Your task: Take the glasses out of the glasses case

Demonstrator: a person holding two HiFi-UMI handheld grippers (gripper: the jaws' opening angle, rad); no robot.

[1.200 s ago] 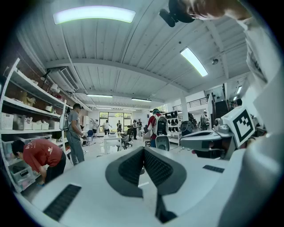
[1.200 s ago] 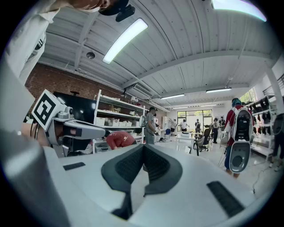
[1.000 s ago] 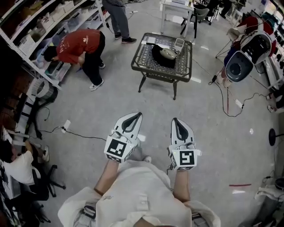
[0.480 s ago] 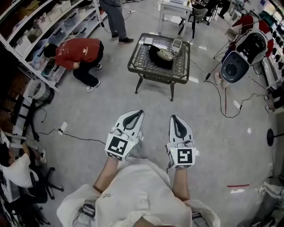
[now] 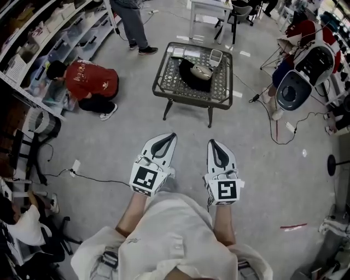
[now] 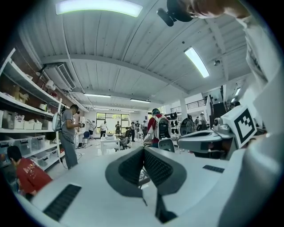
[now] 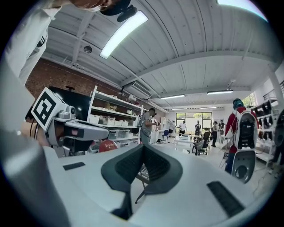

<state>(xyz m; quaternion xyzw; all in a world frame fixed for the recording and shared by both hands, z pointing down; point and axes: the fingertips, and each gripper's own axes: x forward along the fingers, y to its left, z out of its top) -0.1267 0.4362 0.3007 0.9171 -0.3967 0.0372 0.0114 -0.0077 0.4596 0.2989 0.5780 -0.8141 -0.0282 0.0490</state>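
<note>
A grey-beige glasses case (image 5: 203, 69) lies shut on a black cloth (image 5: 188, 68) on a low metal mesh table (image 5: 213, 93), well ahead of me across the floor. My left gripper (image 5: 170, 137) and right gripper (image 5: 211, 143) are held side by side in front of my body, pointing level toward the table and far short of it. Both are shut with nothing between the jaws. In the left gripper view the left gripper (image 6: 143, 151) has its ribbed pads pressed together. The right gripper view shows the right gripper (image 7: 143, 149) closed the same way. No glasses are visible.
A small white box (image 5: 218, 56) and papers sit at the table's far edge. A person in red (image 5: 87, 82) crouches by shelves (image 5: 38, 44) on the left; another person (image 5: 128, 22) stands behind. Cables (image 5: 95, 178) cross the floor. A white table (image 5: 210, 8) stands beyond, and round grey equipment (image 5: 295, 87) stands right.
I have walked forward, so the mesh table sits nearer. Both grippers stayed shut and side by side. The person in red has sunk lower by the shelves.
</note>
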